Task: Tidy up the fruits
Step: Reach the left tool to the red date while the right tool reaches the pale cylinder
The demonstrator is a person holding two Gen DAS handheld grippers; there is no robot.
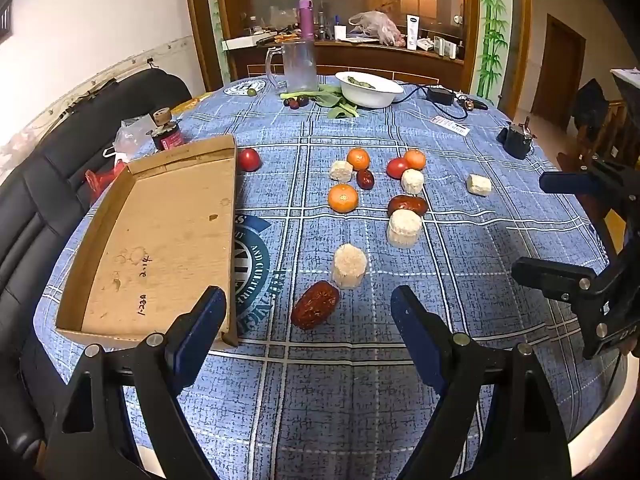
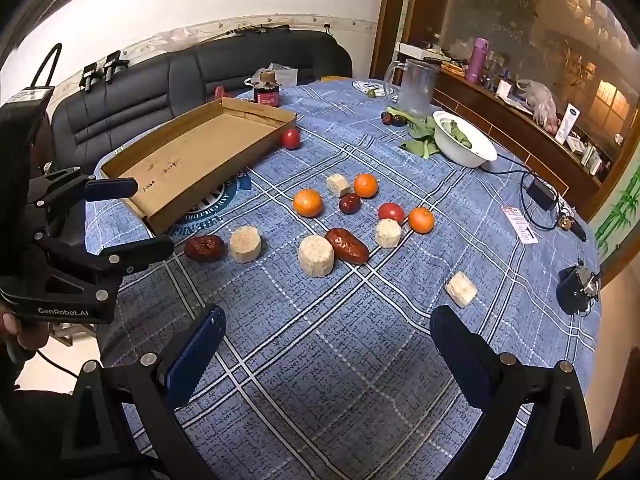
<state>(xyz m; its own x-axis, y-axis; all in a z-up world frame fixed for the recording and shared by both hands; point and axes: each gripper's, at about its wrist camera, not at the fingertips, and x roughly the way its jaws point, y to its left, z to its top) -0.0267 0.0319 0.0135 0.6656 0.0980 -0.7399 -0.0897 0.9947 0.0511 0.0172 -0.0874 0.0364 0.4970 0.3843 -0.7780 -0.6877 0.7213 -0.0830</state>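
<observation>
Since the cardboard tray [image 1: 160, 216] is bare, I'd call this 0% done. All fruit's on the tablecloth [image 1: 340, 400]: oranges [image 1: 343, 198], tomatoes [image 1: 397, 168], red dates [image 1: 315, 310], pale chunks [image 1: 349, 266]. Left gripper [image 1: 308, 312] & right gripper [image 2: 326, 334] both spread wide, holding nothing.

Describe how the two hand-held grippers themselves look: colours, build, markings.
Both are matte black frames studded with round silver bolts. The left hand-held gripper has two dark blue finger pads; its body reads "GenRobot.AI" in white in the right wrist view. The right hand-held gripper matches, with blue pads. A black cable loops above the left unit.
</observation>
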